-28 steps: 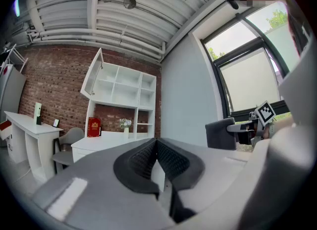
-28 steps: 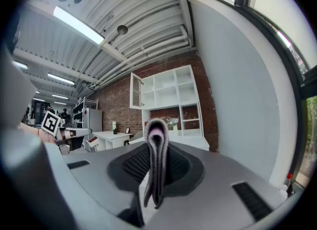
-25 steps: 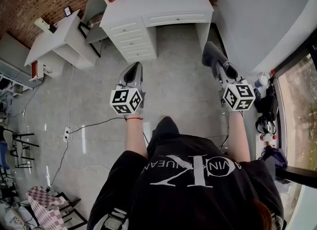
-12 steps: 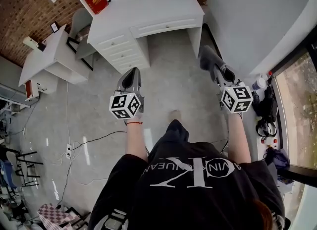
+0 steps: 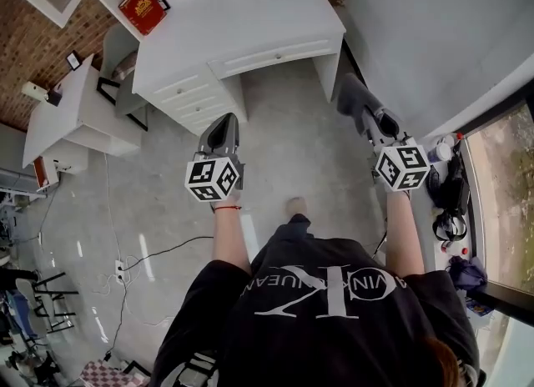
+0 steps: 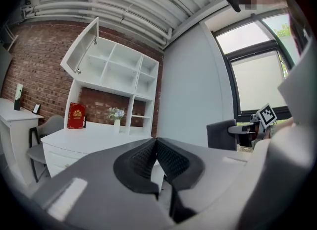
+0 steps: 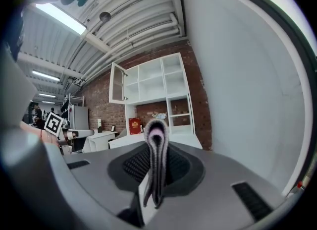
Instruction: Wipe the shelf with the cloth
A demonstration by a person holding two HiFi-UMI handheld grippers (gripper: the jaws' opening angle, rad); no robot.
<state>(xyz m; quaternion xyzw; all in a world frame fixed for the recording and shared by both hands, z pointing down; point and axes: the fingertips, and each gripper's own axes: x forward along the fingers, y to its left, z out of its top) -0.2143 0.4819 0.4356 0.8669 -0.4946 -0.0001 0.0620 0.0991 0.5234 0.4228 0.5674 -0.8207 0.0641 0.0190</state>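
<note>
A tall white shelf unit [image 6: 119,75] [image 7: 153,83] stands on a white desk [image 5: 242,22] against the brick wall, one upper door swung open. A folded grey cloth [image 7: 156,159] [image 5: 354,95] sticks out from between the jaws of my right gripper [image 7: 156,172] [image 5: 372,120], which is shut on it. My left gripper [image 6: 156,147] [image 5: 224,128] is shut with nothing between its pads. Both grippers hover over the floor, short of the desk and pointing toward it. A red book [image 5: 142,8] [image 6: 76,116] and a small vase of flowers [image 6: 116,117] rest on the desk.
A grey chair [image 5: 123,68] and a smaller white desk [image 5: 71,114] stand to the left. Cables [image 5: 158,252] trail over the floor at the left. A grey wall [image 5: 425,27] runs along the right, with bottles and gear [image 5: 446,185] by the window.
The person has stepped forward: the white desk sits lower and closer in the head view. Both grippers keep their pose, and the cloth stays in the right one.
</note>
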